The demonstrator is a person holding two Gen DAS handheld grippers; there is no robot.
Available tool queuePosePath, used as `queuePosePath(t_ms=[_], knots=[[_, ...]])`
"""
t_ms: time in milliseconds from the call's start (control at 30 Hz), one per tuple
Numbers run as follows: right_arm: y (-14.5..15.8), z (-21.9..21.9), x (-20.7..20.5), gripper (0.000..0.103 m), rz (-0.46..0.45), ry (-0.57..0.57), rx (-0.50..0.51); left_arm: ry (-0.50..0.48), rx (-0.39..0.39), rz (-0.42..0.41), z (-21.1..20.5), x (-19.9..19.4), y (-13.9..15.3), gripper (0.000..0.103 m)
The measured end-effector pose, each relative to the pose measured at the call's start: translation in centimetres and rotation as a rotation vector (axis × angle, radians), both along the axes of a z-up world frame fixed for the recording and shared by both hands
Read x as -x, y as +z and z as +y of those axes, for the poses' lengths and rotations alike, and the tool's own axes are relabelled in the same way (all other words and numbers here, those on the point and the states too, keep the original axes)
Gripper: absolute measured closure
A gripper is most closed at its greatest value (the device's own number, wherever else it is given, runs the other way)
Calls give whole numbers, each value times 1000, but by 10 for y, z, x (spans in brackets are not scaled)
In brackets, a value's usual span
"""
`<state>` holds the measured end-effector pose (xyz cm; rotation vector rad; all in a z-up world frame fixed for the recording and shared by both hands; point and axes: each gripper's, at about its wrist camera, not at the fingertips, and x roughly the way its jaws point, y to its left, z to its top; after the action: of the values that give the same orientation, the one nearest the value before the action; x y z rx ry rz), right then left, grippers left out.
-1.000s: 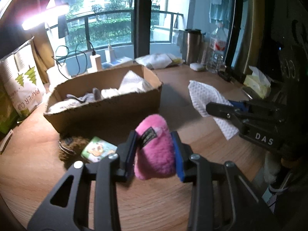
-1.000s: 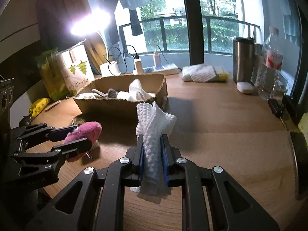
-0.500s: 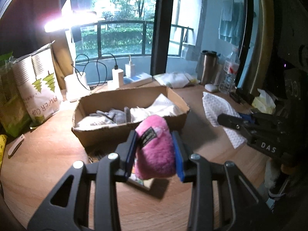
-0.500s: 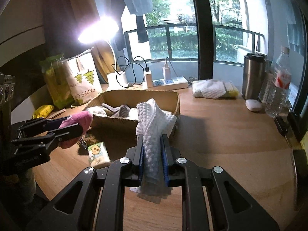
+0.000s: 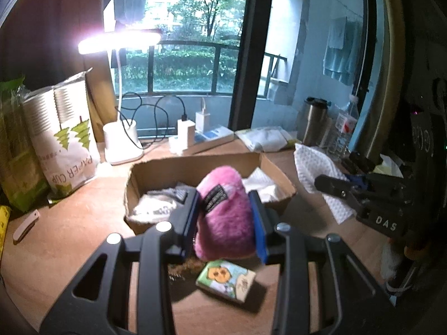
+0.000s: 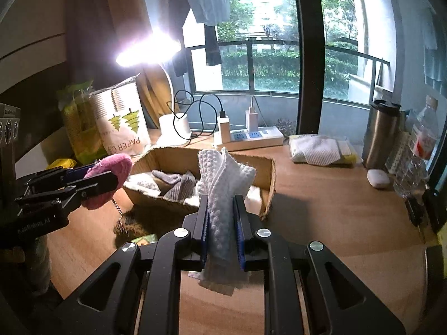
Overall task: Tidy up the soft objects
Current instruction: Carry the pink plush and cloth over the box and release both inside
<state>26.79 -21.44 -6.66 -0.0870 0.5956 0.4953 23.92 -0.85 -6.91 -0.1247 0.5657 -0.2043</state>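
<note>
My left gripper (image 5: 225, 209) is shut on a pink plush toy (image 5: 223, 215) and holds it in the air at the near edge of the open cardboard box (image 5: 145, 170). The box holds white and grey cloths (image 5: 156, 203). My right gripper (image 6: 222, 217) is shut on a white waffle cloth (image 6: 223, 184), raised in front of the box (image 6: 268, 184). The left gripper and pink toy (image 6: 109, 176) show at the left of the right wrist view. The right gripper and its cloth (image 5: 315, 173) show at the right of the left wrist view.
A small picture card (image 5: 226, 279) and a brown fuzzy item (image 6: 145, 220) lie on the wooden table before the box. Behind stand a paper-cup bag (image 5: 64, 139), a lamp (image 5: 120, 42), a power strip (image 6: 251, 136), folded towels (image 6: 318, 150), a steel tumbler (image 6: 382, 136) and a bottle (image 6: 419, 150).
Both grippers have risen and moved toward the box with their loads. The pink toy is now over the box's near edge, and the card on the table shows below it.
</note>
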Motion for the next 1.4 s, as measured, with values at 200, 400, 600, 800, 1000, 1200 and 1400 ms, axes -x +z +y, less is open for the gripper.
queuePosePath(t_ms=[200,400,600,800,1000,1200,1400], knots=[[4,6,-18,86,-11,11,7,10,13,-29,6,-18,7,67],[6,6,-36,86,-22,13,3,8,12,-33,1,-37,8,67],[2,4,-55,86,-18,20,-14,4,11,-20,-8,-57,3,67],[-7,3,-76,86,5,27,-36,1,7,8,-19,-77,-5,67],[-21,6,-97,86,49,37,-46,-23,11,36,-31,-97,-17,67],[-35,7,-109,86,81,47,-58,-39,19,80,-39,-114,-34,67],[-52,7,-121,86,117,42,-66,-46,14,121,-45,-124,-49,67]])
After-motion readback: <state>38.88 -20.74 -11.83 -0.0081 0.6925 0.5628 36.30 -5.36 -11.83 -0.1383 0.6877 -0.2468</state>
